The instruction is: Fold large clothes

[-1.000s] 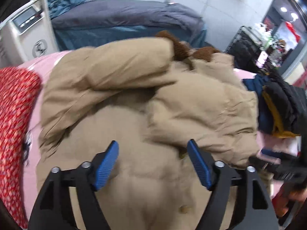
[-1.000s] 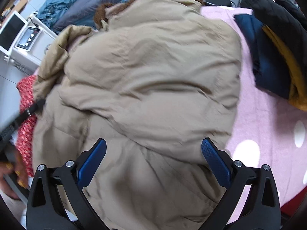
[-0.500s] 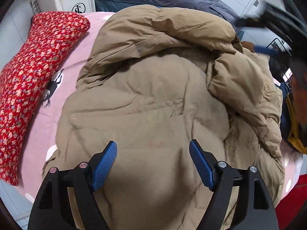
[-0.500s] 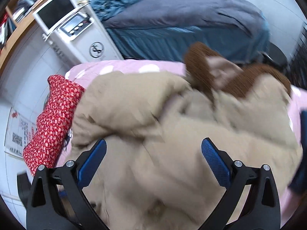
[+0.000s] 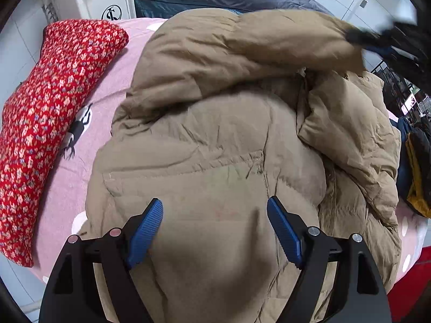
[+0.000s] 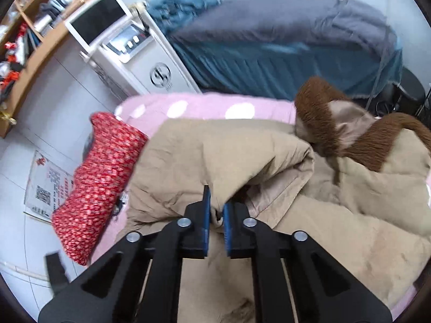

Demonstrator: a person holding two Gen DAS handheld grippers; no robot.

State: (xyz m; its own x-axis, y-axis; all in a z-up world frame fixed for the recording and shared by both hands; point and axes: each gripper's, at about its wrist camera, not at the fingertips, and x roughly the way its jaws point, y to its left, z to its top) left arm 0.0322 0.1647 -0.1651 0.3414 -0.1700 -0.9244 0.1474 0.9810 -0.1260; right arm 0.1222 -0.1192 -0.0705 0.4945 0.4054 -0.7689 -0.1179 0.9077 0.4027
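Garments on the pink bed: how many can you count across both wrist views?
3: the tan coat spread in the middle, pinched by the right gripper; the red floral garment beside it; a dark navy-and-mustard pile at the opposite edge, possibly several pieces.

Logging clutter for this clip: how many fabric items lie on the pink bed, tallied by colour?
Tan: 1, the padded coat, pinched by the right gripper; the left gripper is open above it.
Red: 1, the floral garment.
Dark, partly cut off: 1 pile of clothes; pieces in it cannot be counted.
Total: 3.
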